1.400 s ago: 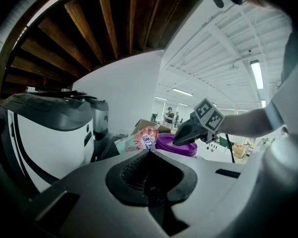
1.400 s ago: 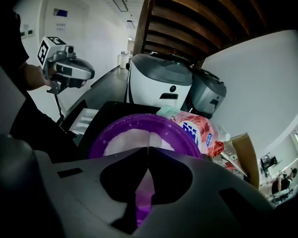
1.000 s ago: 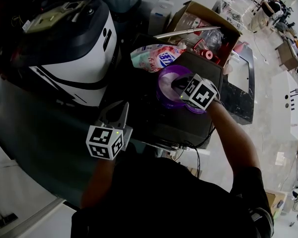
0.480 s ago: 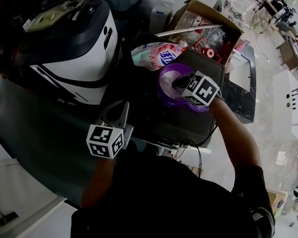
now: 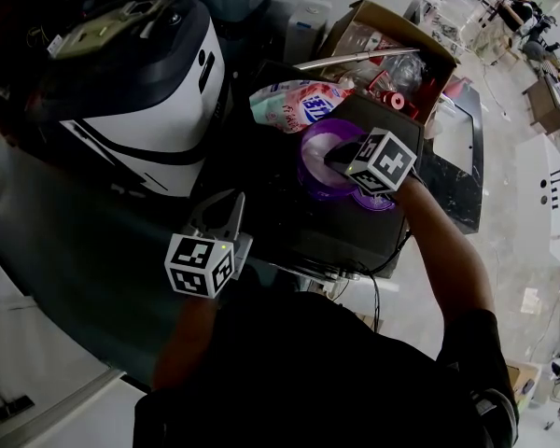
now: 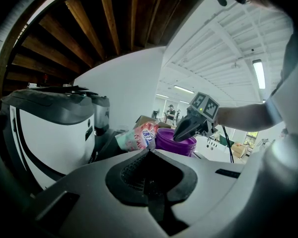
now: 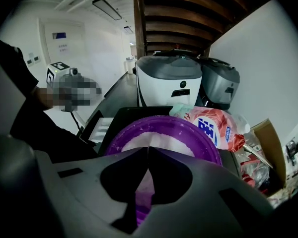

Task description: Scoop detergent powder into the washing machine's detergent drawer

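Right gripper [image 5: 334, 161] edged slightly rightward over the round purple plastic tub [image 5: 313, 149] of white powder [image 7: 161, 140], jaws pressed together; left gripper [image 5: 231, 202] hung closed, empty.

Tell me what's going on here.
A person works two handheld grippers. The right gripper points down into a purple tub of white powder, jaws together at the tips; I can't make out a scoop in them. The left gripper hangs empty, jaws shut, in front of the washing machine. A detergent bag lies beside the tub. No powder has gone to the machine yet, as far as the views show.
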